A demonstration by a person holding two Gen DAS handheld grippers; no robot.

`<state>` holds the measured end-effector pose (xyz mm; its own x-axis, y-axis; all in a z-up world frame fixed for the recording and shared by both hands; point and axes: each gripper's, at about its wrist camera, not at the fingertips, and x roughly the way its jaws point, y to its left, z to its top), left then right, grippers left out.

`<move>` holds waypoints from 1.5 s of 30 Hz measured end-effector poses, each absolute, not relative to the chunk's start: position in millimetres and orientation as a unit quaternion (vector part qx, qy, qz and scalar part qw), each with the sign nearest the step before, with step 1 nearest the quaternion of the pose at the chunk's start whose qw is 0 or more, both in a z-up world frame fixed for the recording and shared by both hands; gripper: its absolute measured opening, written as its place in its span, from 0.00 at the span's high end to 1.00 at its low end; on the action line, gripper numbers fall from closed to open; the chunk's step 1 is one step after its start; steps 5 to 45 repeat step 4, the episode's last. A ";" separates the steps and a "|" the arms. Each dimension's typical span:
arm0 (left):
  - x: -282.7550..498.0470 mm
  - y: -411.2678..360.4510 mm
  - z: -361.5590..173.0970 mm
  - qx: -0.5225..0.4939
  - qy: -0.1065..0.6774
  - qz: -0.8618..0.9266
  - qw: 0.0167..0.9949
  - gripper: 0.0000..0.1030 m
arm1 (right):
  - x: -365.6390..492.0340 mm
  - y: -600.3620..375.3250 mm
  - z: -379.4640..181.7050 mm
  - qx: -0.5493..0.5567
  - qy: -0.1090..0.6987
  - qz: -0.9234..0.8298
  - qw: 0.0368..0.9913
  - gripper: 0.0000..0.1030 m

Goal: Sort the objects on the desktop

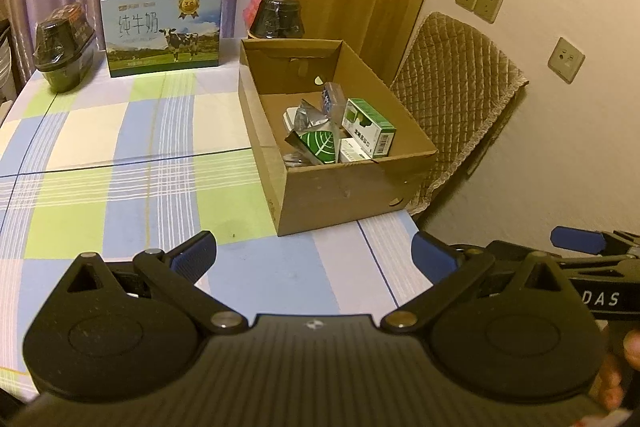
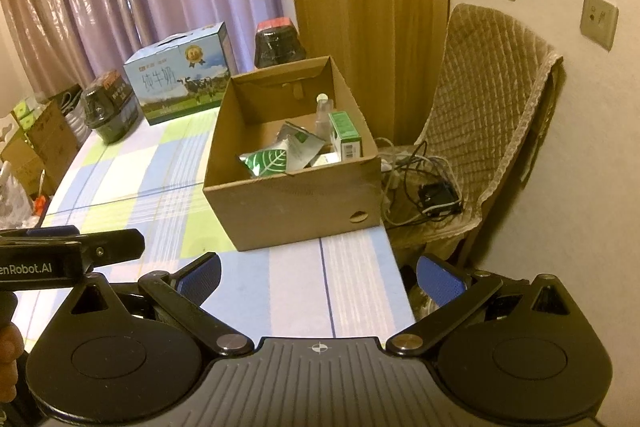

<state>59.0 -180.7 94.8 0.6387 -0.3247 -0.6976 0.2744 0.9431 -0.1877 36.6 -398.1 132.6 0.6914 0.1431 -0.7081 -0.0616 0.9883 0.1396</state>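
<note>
Checked tablecloth (image 1: 120, 131) bears cardboard box (image 1: 340, 195) holding green carton (image 1: 370, 125).

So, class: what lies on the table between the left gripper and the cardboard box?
Only bare checked tablecloth, seen in the left wrist view, separates the open left gripper from the cardboard box.

The surface (image 1: 120, 163) has a checked cloth. On it sit a brown box (image 1: 336, 195), a milk carton (image 1: 162, 27) and two dark jars (image 1: 64, 47).
</note>
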 end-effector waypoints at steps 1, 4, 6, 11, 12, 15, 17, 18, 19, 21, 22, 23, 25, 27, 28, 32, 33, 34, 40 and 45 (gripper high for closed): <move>59.6 -180.2 94.2 -0.032 0.392 -0.164 0.905 0.01 | 36.9 -397.6 131.7 0.053 0.390 0.057 0.918 0.02; 61.2 -177.3 91.7 -0.036 0.392 -0.161 0.905 0.01 | 37.7 -395.8 129.0 0.050 0.393 0.057 0.916 0.02; 61.2 -177.3 91.7 -0.036 0.392 -0.161 0.905 0.01 | 37.7 -395.8 129.0 0.050 0.393 0.057 0.916 0.02; 61.2 -177.3 91.7 -0.036 0.392 -0.161 0.905 0.01 | 37.7 -395.8 129.0 0.050 0.393 0.057 0.916 0.02; 61.2 -177.3 91.7 -0.036 0.392 -0.161 0.905 0.01 | 37.7 -395.8 129.0 0.050 0.393 0.057 0.916 0.02; 61.2 -177.3 91.7 -0.036 0.392 -0.161 0.905 0.01 | 37.7 -395.8 129.0 0.050 0.393 0.057 0.916 0.02; 61.2 -177.3 91.7 -0.036 0.392 -0.161 0.905 0.01 | 37.7 -395.8 129.0 0.050 0.393 0.057 0.916 0.02; 61.2 -177.3 91.7 -0.036 0.392 -0.161 0.905 0.01 | 37.7 -395.8 129.0 0.050 0.393 0.057 0.916 0.02; 61.2 -177.3 91.7 -0.036 0.392 -0.161 0.905 0.01 | 37.7 -395.8 129.0 0.050 0.393 0.057 0.916 0.02; 61.2 -177.3 91.7 -0.036 0.392 -0.161 0.905 0.01 | 37.7 -395.8 129.0 0.050 0.393 0.057 0.916 0.02; 61.2 -177.3 91.7 -0.036 0.392 -0.161 0.905 0.01 | 37.7 -395.8 129.0 0.050 0.393 0.057 0.916 0.02; 61.2 -177.3 91.7 -0.036 0.392 -0.161 0.905 0.01 | 37.7 -395.8 129.0 0.050 0.393 0.057 0.916 0.02; 61.2 -177.3 91.7 -0.036 0.392 -0.161 0.905 0.01 | 37.7 -395.8 129.0 0.050 0.393 0.057 0.916 0.02; 61.2 -177.3 91.7 -0.036 0.392 -0.161 0.905 0.01 | 37.7 -395.8 129.0 0.050 0.393 0.057 0.916 0.02; 61.2 -177.3 91.7 -0.036 0.392 -0.161 0.905 0.01 | 37.7 -395.8 129.0 0.050 0.393 0.057 0.916 0.02; 61.2 -177.3 91.7 -0.036 0.392 -0.161 0.905 0.01 | 37.7 -395.8 129.0 0.050 0.393 0.057 0.916 0.02; 61.2 -177.3 91.7 -0.036 0.392 -0.161 0.905 0.01 | 37.7 -395.8 129.0 0.050 0.393 0.057 0.916 0.02; 61.2 -177.3 91.7 -0.036 0.392 -0.161 0.905 0.01 | 37.7 -395.8 129.0 0.050 0.393 0.057 0.916 0.02; 61.2 -177.3 91.7 -0.036 0.392 -0.161 0.905 0.01 | 37.7 -395.8 129.0 0.050 0.393 0.057 0.916 0.02; 61.2 -177.3 91.7 -0.036 0.392 -0.161 0.905 0.01 | 37.7 -395.8 129.0 0.050 0.393 0.057 0.916 0.02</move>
